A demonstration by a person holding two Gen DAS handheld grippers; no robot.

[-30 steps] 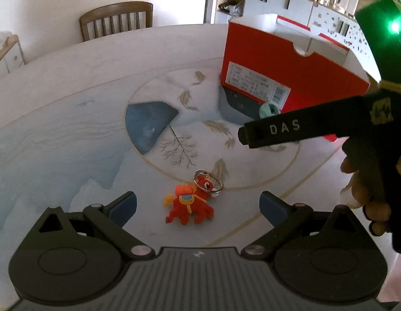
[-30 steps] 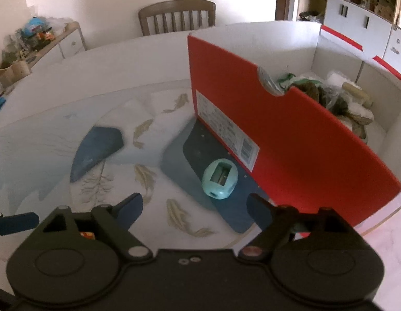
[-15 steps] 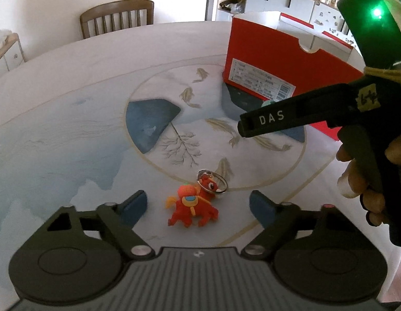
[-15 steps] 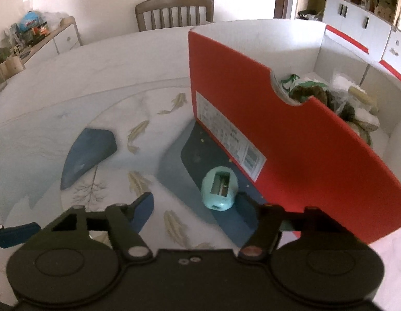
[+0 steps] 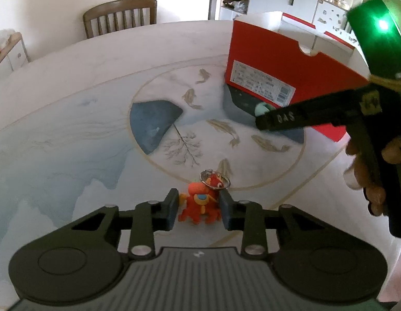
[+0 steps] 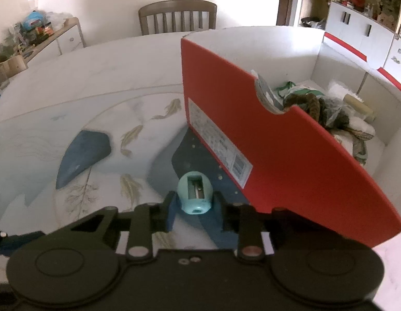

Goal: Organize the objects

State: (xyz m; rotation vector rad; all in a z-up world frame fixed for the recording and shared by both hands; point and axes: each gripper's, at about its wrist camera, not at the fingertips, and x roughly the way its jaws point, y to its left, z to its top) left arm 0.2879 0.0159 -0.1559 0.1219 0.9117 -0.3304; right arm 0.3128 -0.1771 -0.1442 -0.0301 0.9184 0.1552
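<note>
A red-orange toy keychain (image 5: 200,203) with a metal ring (image 5: 213,176) lies on the painted table. My left gripper (image 5: 199,211) has closed around it, pads touching its sides. A teal egg-shaped pencil sharpener (image 6: 195,194) sits beside the red shoebox (image 6: 278,155). My right gripper (image 6: 194,208) has closed on it, pads against both sides. The right gripper also shows in the left wrist view (image 5: 278,118), over the sharpener (image 5: 262,108). The box (image 5: 291,77) is open and holds several cloth and paper items (image 6: 316,111).
The round table (image 5: 71,119) has a blue and white fish painting. A wooden chair (image 5: 120,16) stands at its far side. A sideboard with clutter (image 6: 39,33) is at the back left, white cabinets (image 6: 355,33) at the back right.
Both grippers moved forward and down and closed. The left jaws closed in from wide open onto the keychain, the right jaws onto the sharpener.
</note>
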